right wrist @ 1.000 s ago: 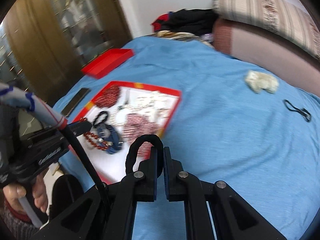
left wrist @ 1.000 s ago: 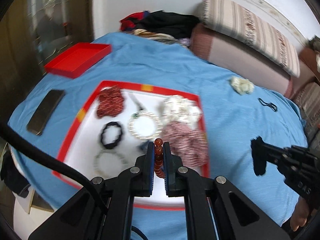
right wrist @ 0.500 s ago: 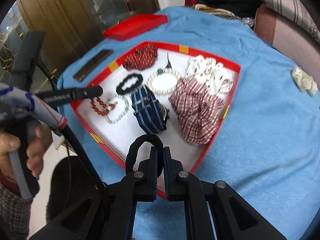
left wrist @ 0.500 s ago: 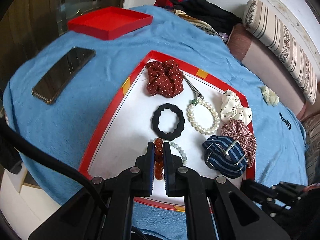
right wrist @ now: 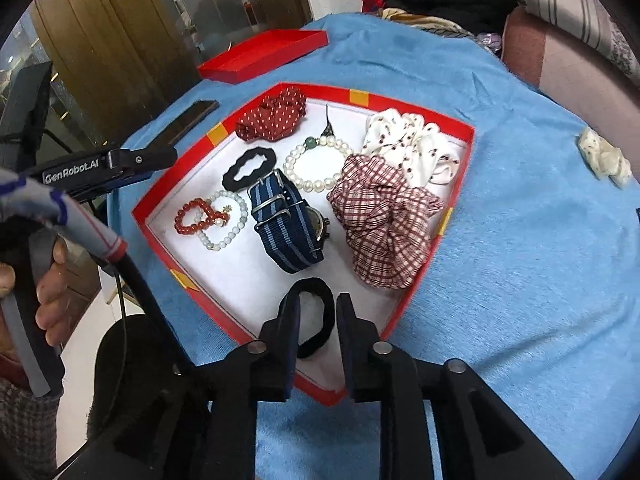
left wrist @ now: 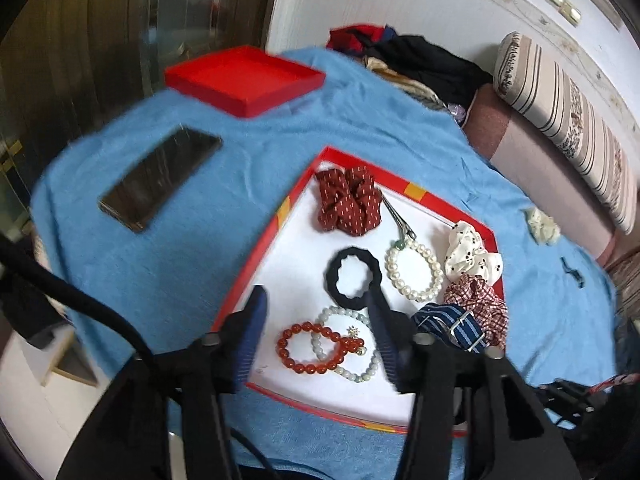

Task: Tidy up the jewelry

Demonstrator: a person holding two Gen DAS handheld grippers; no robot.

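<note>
A red-rimmed tray (left wrist: 256,256) with a white floor lies on the blue cloth. My left gripper (left wrist: 316,312) hovers over its near left corner, its jaws opening. Below the gap, free of the pads, a red bead bracelet (left wrist: 308,348) lies across a pale bead bracelet (left wrist: 352,360). Over the tray's (right wrist: 452,216) near corner, my right gripper (right wrist: 319,300) is opening too. A black hair tie (right wrist: 330,312) sits loosely between its fingers on the white floor. The left finger hides part of the loop.
The tray also holds a dark red scrunchie (right wrist: 272,118), a scalloped black tie (right wrist: 248,168), a pearl bracelet (right wrist: 316,168), a striped watch strap (right wrist: 288,228), and plaid (right wrist: 384,224) and white dotted scrunchies (right wrist: 408,140). A red lid (left wrist: 244,76), a phone (left wrist: 160,178) and clothes lie beyond.
The left jaws have parted and the red bracelet has dropped onto the tray floor. The right jaws have loosened around the black hair tie, which has come down onto the tray.
</note>
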